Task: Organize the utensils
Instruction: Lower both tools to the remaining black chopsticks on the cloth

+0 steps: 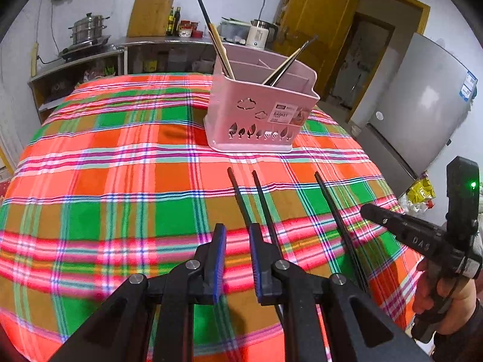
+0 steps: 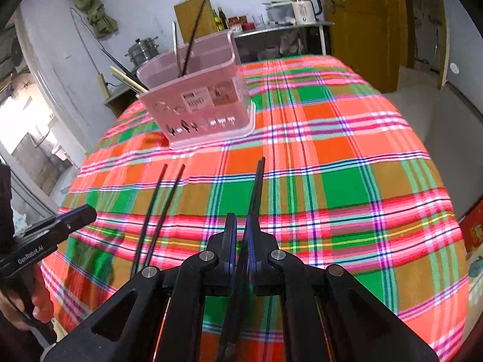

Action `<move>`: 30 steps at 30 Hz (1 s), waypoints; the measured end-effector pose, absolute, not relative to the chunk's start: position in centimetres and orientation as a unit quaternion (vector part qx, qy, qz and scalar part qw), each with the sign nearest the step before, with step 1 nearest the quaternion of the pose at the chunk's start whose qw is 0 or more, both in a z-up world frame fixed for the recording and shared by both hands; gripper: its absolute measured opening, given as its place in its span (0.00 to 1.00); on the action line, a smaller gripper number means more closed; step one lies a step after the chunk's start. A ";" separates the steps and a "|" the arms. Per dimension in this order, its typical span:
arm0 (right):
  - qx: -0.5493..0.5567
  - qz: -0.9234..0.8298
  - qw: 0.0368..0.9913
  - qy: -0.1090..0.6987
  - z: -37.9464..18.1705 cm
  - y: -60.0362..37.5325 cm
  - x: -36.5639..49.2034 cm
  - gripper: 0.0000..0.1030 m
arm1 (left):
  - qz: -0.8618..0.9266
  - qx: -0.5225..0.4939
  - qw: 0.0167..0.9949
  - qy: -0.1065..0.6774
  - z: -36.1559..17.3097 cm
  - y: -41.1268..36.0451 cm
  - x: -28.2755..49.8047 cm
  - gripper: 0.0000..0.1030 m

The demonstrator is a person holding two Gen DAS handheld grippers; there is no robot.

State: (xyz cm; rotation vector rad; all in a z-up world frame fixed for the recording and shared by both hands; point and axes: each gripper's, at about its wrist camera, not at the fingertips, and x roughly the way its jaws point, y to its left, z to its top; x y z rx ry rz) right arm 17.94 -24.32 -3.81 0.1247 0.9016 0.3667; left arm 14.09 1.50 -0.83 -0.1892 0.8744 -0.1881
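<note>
The right gripper is clamped on one black chopstick, lifted above the plaid tabletop; carry it level, then tip it upright into the far pink basket. The left gripper hangs part open, empty, over two chopsticks. Readable: "BASKET" label, "GenRobot.AI".

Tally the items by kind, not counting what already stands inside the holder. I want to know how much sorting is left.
Black chopsticks outside the basket: 3
Pink utensil basket: 1
Total: 4
</note>
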 end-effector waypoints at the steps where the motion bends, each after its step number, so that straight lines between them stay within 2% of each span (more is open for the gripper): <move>1: 0.058 0.174 0.881 0.437 -4.1 -24.2 18.2 0.07 | -0.092 -0.091 0.896 0.426 -1.1 1.3 14.7 0.15; 10: 0.045 0.164 0.868 0.467 -6.5 -23.5 20.5 0.07 | -0.087 -0.095 0.880 0.456 -3.9 0.6 18.5 0.16; 22: 0.037 0.153 0.867 0.472 -6.9 -23.3 21.8 0.07 | -0.077 -0.094 0.871 0.476 -5.3 -0.1 20.7 0.16; 26: 0.047 0.151 0.865 0.476 -6.9 -23.4 22.1 0.07 | -0.080 -0.095 0.869 0.479 -5.6 -0.5 21.5 0.23; 30: 0.044 0.151 0.865 0.476 -6.8 -23.4 22.1 0.07 | -0.074 -0.085 0.871 0.478 -5.7 -0.7 21.8 0.23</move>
